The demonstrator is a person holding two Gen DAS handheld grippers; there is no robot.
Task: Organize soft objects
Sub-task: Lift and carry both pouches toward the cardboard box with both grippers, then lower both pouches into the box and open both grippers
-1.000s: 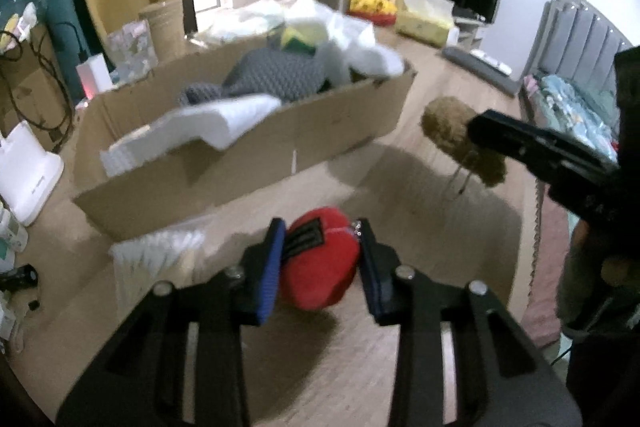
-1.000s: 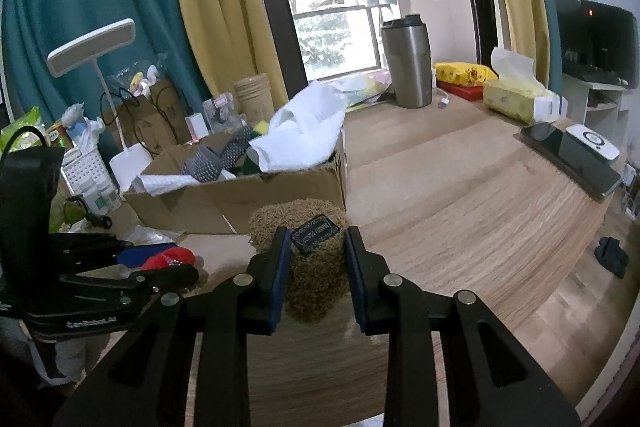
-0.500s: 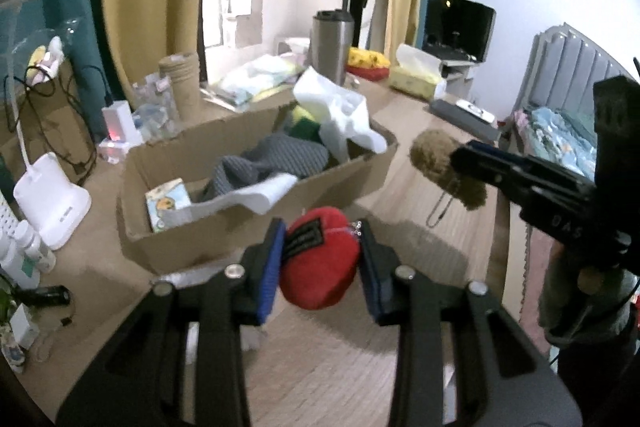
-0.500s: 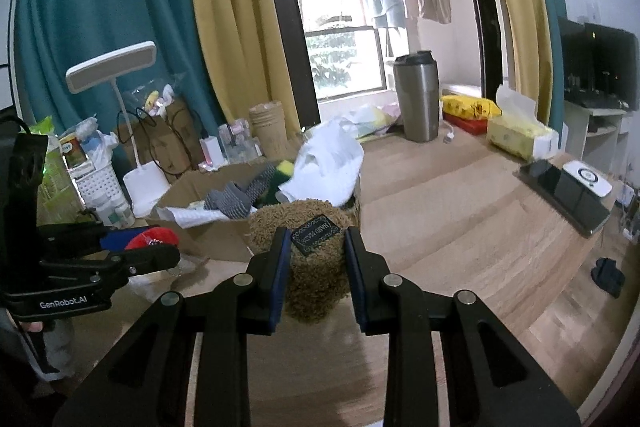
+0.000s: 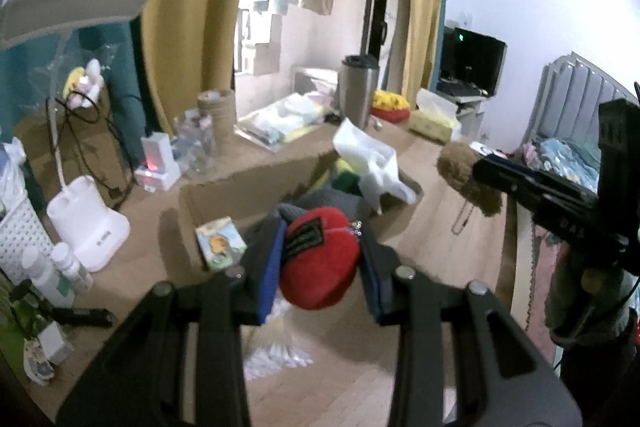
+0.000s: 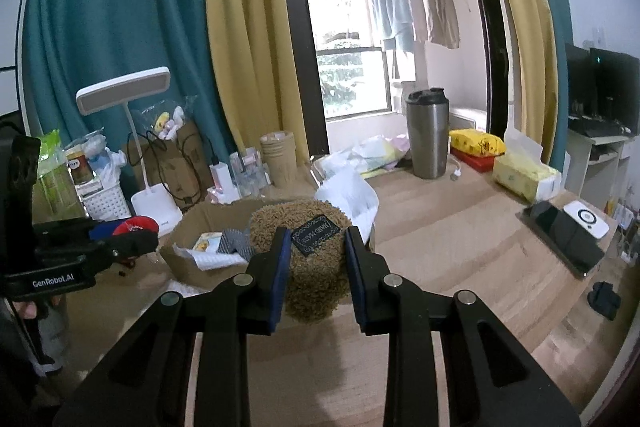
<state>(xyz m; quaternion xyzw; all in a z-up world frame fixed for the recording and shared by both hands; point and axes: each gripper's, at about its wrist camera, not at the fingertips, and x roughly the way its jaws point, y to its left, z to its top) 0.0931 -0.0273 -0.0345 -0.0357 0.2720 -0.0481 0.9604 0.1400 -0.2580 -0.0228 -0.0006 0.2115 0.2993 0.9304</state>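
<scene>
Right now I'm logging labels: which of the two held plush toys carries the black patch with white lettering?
The brown fuzzy plush, held by the right gripper. The red plush in the left gripper has a dark red-edged patch.

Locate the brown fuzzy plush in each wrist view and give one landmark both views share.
Left wrist: the brown plush sits at right, pinched by the right gripper.
Right wrist: it fills lower centre, between that gripper's own fingers.
Shared landmark: the steel tumbler on the table behind the cardboard box.

The right claw (image 6: 316, 259) clamps a brown plush (image 6: 314, 275) above the cardboard box (image 6: 188, 227).
</scene>
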